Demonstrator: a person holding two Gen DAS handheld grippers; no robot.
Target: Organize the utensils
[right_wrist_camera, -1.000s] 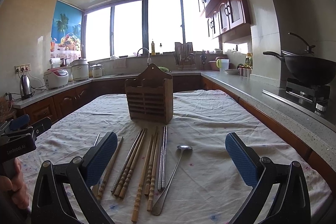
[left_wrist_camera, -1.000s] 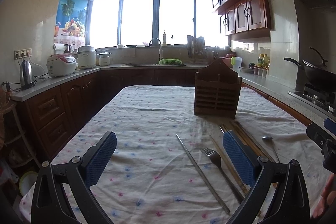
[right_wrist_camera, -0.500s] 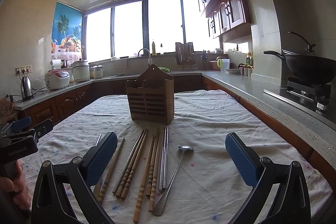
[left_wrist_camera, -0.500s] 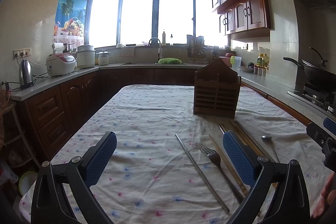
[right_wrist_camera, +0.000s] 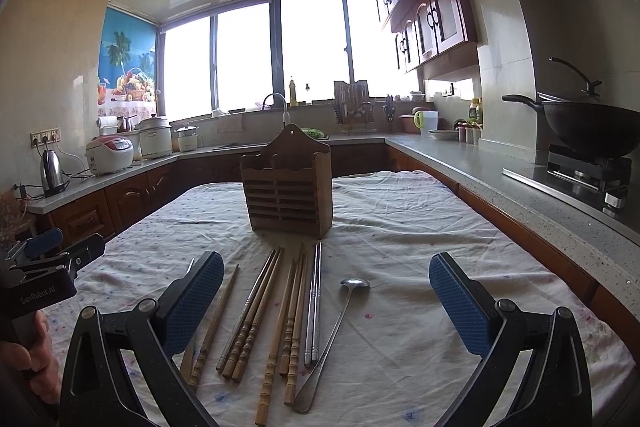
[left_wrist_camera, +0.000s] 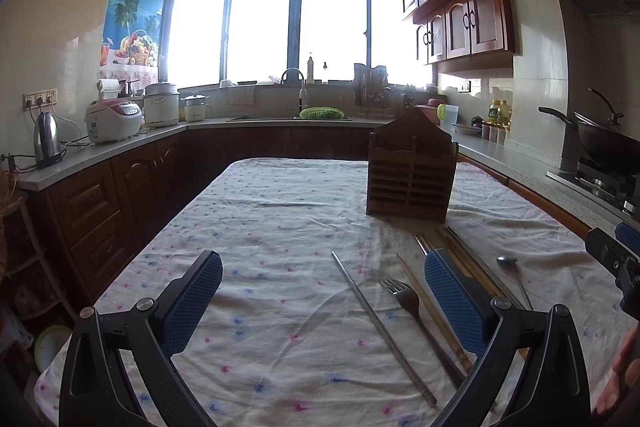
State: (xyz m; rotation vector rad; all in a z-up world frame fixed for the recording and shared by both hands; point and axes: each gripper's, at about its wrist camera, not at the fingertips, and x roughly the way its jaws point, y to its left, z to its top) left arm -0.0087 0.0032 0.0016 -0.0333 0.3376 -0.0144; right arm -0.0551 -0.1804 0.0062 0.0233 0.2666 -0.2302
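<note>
A wooden utensil holder [left_wrist_camera: 411,175] [right_wrist_camera: 289,191] stands upright mid-table on the floral cloth. In front of it lie several wooden chopsticks [right_wrist_camera: 280,315], a pair of metal chopsticks [right_wrist_camera: 314,303] and a metal spoon [right_wrist_camera: 332,331]. The left wrist view shows a fork [left_wrist_camera: 420,323], a single metal chopstick [left_wrist_camera: 380,327] and the spoon [left_wrist_camera: 516,279]. My left gripper [left_wrist_camera: 322,303] is open and empty above the cloth, left of the utensils. My right gripper [right_wrist_camera: 326,307] is open and empty, held over the chopsticks and spoon.
The table [left_wrist_camera: 260,227] has dark cabinets and counter [left_wrist_camera: 100,155] to the left with a kettle and rice cooker. A counter [right_wrist_camera: 500,187] with a wok on a stove [right_wrist_camera: 592,131] runs along the right. A sink stands at the back under the windows.
The right gripper has edged slightly forward and lower toward the utensils. The left gripper has hardly moved.
</note>
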